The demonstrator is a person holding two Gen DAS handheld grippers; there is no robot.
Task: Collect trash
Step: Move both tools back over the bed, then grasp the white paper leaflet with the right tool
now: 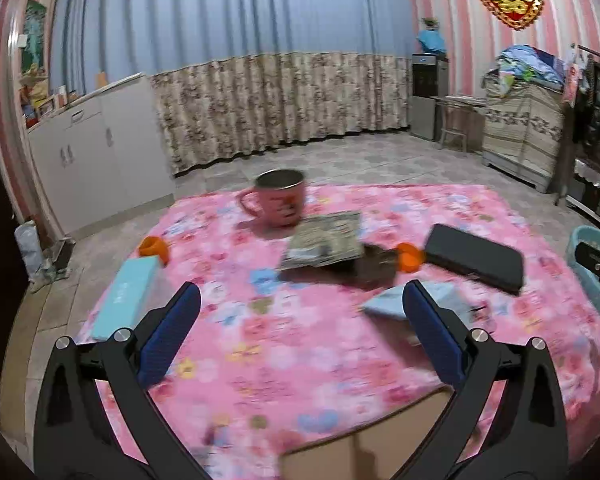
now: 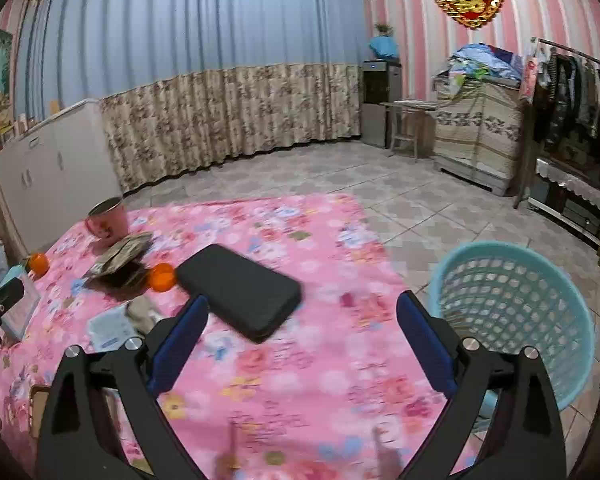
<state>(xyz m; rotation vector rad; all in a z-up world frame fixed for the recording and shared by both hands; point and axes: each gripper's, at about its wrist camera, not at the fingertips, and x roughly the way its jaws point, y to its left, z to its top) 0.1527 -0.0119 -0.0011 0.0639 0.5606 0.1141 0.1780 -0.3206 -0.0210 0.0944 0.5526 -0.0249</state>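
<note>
A table with a pink floral cloth [image 1: 300,340] carries trash: a crumpled foil packet [image 1: 324,240] on a dark wrapper [image 1: 376,268], a light blue wrapper [image 1: 392,304], all also in the right wrist view: the packet [image 2: 124,254], the blue wrapper [image 2: 110,330]. A teal mesh basket [image 2: 512,312] stands on the floor right of the table. My left gripper [image 1: 302,298] is open and empty above the cloth, just left of the blue wrapper. My right gripper [image 2: 302,312] is open and empty, near a black case.
A pink mug [image 1: 278,198], two oranges [image 1: 154,248] [image 1: 410,257], a black case [image 1: 476,256] and a light blue box [image 1: 124,300] lie on the table. A cardboard piece [image 1: 380,440] lies at the near edge. White cabinets and curtains stand behind.
</note>
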